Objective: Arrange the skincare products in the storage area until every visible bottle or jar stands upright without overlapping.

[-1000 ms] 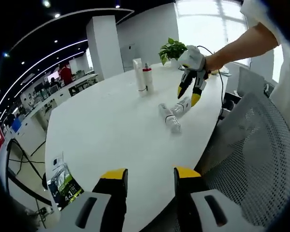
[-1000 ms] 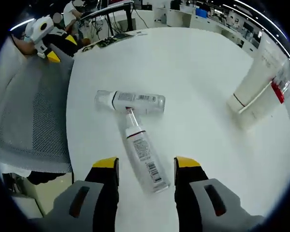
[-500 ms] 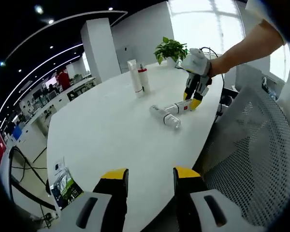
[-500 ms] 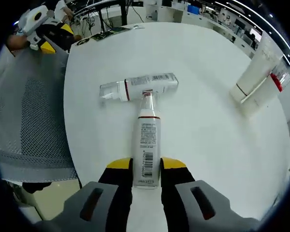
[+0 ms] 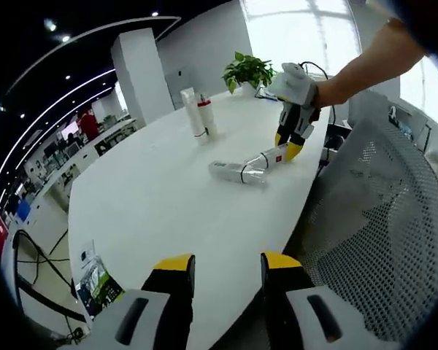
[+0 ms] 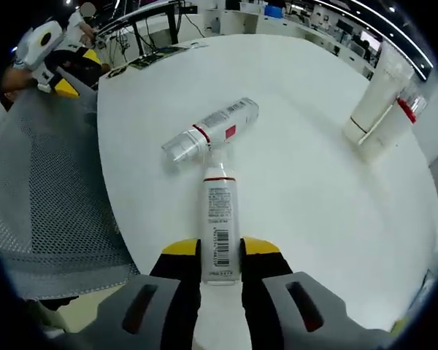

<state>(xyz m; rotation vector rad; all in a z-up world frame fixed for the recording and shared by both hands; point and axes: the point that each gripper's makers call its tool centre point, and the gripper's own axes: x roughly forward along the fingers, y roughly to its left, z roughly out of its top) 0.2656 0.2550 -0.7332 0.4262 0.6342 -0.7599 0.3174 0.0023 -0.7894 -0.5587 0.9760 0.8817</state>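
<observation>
**Right gripper clamped on a lying bottle at the table edge**

Your right gripper [image 6: 220, 249] has its yellow-tipped jaws closed on the base of a slim bottle [image 6: 220, 219] that lies flat on the white table [image 6: 314, 197], its capped end pointing away from you. That cap touches the side of a second bottle [image 6: 212, 129], also lying down and set crosswise to the first, with a clear cap at its near-left end. Both sit close to the table's rounded edge, just beside a grey mesh chair [image 6: 36, 182].

At the far right of the table two white tubes [image 6: 383, 109] stand upright, touching each other; one has a red band.

Your left gripper [image 5: 223, 267] hangs with its jaws apart and holds nothing, above the near edge of the table [image 5: 153, 204]. From there you see your right gripper [image 5: 290, 140] tipped down onto the slim bottle [image 5: 269, 157], the second bottle [image 5: 236, 173] beside it, the tubes [image 5: 195, 115] farther back, and a potted plant [image 5: 248, 73] beyond them.
</observation>
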